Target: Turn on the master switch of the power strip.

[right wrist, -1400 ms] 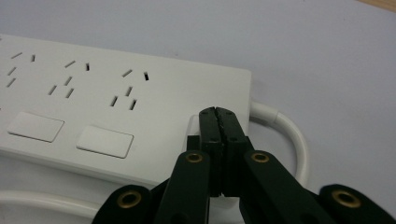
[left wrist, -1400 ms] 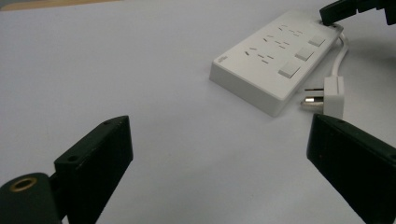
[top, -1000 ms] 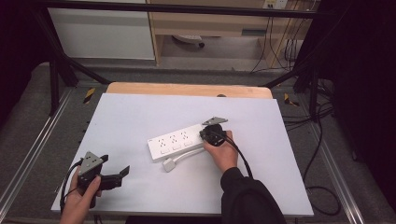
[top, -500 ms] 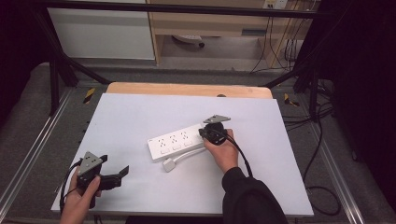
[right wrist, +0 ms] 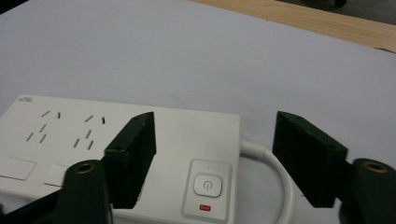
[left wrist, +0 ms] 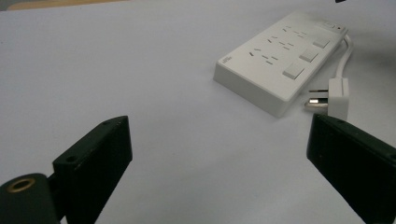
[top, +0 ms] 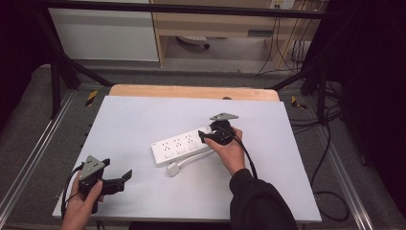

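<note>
Little has moved since the earlier frames: the right gripper (top: pixel 207 137) has eased a touch along the cord end of the white plastic three-socket power strip (top: pixel 179 145), and the left gripper (top: pixel 125 178) stays where it was at the near left of the table. The strip itself has not shifted.

The power strip lies flat and slanted near the middle of the pale grey table mat (top: pixel 143 115), with its white plug (top: pixel 173 169) resting on the mat just beside its near edge, the short white cord (right wrist: pixel 275 168) looping back to it.

In the right gripper view the jaws stand wide apart, hovering above the strip's end, one over its top face and the other out past the edge above the cord. The round master power button (right wrist: pixel 206 184), with a small red indicator below it, sits between them. They hold nothing.

The left gripper's jaws are also wide and empty, pointed towards the strip from well apart.

Judged from this, the right gripper is settling over the switch end, probably to press the button or to take hold of that end; no contact is made yet.
</note>
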A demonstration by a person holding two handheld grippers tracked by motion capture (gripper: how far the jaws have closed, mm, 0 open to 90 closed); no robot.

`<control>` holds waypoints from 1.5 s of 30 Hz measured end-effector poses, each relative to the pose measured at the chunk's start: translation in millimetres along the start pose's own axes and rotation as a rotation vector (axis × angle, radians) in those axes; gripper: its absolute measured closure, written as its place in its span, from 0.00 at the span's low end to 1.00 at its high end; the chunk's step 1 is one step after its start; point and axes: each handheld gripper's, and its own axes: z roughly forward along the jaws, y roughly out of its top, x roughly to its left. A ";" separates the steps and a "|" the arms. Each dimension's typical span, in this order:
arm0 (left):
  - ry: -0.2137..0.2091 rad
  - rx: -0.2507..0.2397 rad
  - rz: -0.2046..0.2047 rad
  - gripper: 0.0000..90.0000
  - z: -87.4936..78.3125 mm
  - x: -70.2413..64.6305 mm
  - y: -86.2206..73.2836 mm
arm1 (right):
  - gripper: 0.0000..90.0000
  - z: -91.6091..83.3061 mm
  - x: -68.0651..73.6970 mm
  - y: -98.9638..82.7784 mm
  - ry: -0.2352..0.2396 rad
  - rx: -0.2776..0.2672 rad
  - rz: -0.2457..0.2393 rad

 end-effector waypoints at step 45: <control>-0.008 -0.004 0.005 0.07 -1.1 0.0 0.3 | 0.07 -50.3 -24.2 9.4 0.020 -0.067 0.001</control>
